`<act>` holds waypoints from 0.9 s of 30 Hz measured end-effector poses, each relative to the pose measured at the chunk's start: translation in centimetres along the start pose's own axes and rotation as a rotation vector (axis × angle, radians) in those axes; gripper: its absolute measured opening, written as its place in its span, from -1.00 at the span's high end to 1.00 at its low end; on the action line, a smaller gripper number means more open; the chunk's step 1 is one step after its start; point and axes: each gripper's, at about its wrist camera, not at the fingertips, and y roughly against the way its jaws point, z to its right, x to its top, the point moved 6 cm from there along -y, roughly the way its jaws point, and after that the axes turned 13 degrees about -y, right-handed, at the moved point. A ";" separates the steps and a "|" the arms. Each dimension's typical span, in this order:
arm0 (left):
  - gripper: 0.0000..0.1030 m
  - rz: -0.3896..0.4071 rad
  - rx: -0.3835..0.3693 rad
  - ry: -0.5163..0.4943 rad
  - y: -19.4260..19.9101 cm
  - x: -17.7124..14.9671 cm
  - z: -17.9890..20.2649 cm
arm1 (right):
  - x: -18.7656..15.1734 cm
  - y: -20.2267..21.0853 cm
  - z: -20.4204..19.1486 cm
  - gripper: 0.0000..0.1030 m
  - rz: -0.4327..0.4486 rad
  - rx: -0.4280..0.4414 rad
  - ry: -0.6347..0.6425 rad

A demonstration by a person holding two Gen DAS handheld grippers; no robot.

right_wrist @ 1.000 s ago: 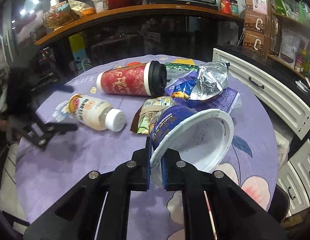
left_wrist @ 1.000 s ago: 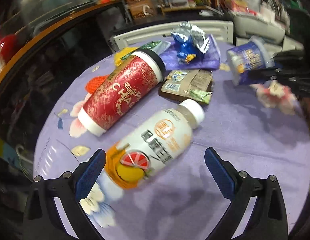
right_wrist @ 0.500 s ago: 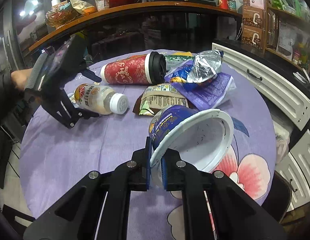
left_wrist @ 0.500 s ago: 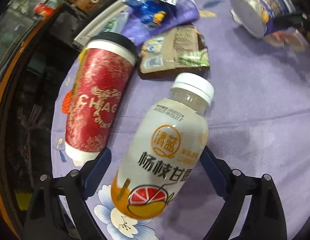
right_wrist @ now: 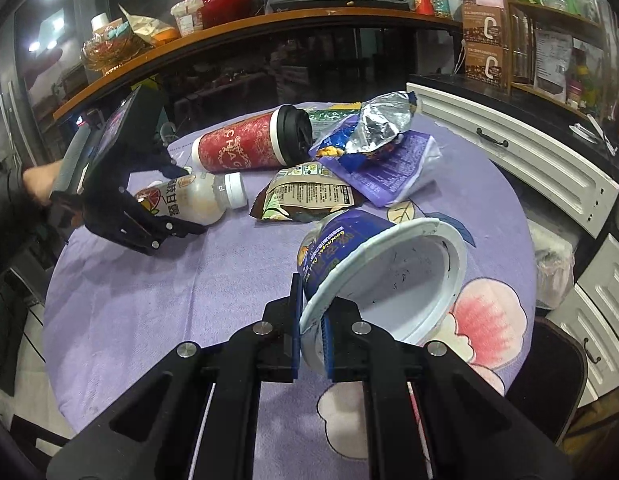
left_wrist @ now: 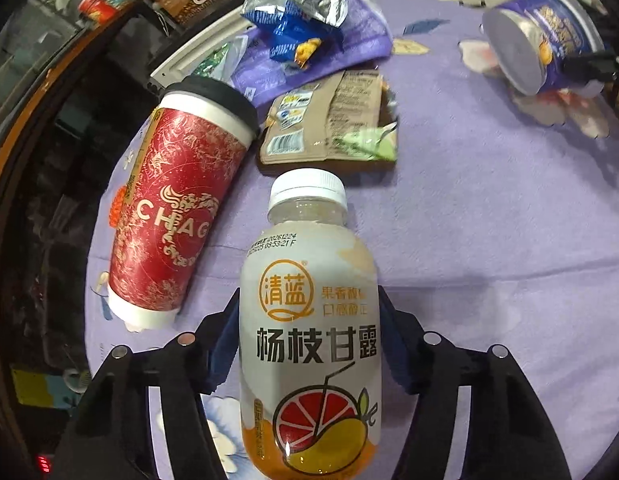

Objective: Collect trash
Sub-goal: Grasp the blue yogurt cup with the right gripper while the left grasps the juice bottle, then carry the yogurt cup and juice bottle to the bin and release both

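While the left gripper (left_wrist: 309,344) straddles the white plastic drink bottle with the grapefruit label (left_wrist: 309,332), its blue-padded fingers (left_wrist: 393,344) sit against the bottle's flanks at 9 and 3 o'clock in the left wrist view; whether they press or merely touch cannot be told. That bottle lies on its side on the round table's purple floral cloth (left_wrist: 489,220). Its long axis runs in line with the fingers, the white cap pointing to 12 o'clock and the orange base nearest the gripper body. Any lift therefore takes the bottle across its width, near mid-body.

At 10 o'clock lies the red paper cup with the black lid (left_wrist: 177,216), just beside the bottle but apart from it. At 12 o'clock, beyond the cap, rests the flat brown snack pouch (left_wrist: 329,120).

Well apart at 2 o'clock, the right gripper (right_wrist: 311,336) is clamped on the rim of the blue and white paper bowl (right_wrist: 381,276), which it holds tilted.
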 end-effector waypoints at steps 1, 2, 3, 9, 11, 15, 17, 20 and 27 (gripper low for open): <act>-0.19 0.011 0.006 0.011 0.2 0.1 0.3 | -0.1 0.3 0.1 0.82 0.006 0.000 -0.002; -0.19 0.021 0.011 0.018 0.3 0.2 0.6 | -0.2 0.6 0.2 0.82 0.012 0.000 -0.004; -0.18 0.045 0.020 0.032 0.8 0.3 1.0 | -0.4 1.0 0.3 0.82 0.017 0.002 -0.006; -0.18 0.218 0.014 0.203 4.4 1.2 2.5 | -1.3 3.5 1.7 0.82 0.053 0.009 -0.042; -0.18 0.272 0.005 0.252 5.7 1.7 3.5 | -1.7 4.6 2.4 0.82 0.070 0.001 -0.050; -0.18 0.361 -0.013 0.336 7.9 3.0 5.5 | -2.7 6.6 4.1 0.82 0.096 -0.014 -0.078; -0.18 0.395 -0.014 0.372 8.7 4.1 6.5 | -3.3 7.8 5.5 0.82 0.112 -0.029 -0.100; -0.18 0.451 -0.021 0.401 9.8 6.1 8.1 | -4.3 9.5 7.6 0.82 0.132 -0.054 -0.132; -0.18 0.540 -0.064 0.388 11.5 12.4 12.7 | -7.1 12.8 14.0 0.82 0.152 -0.183 -0.189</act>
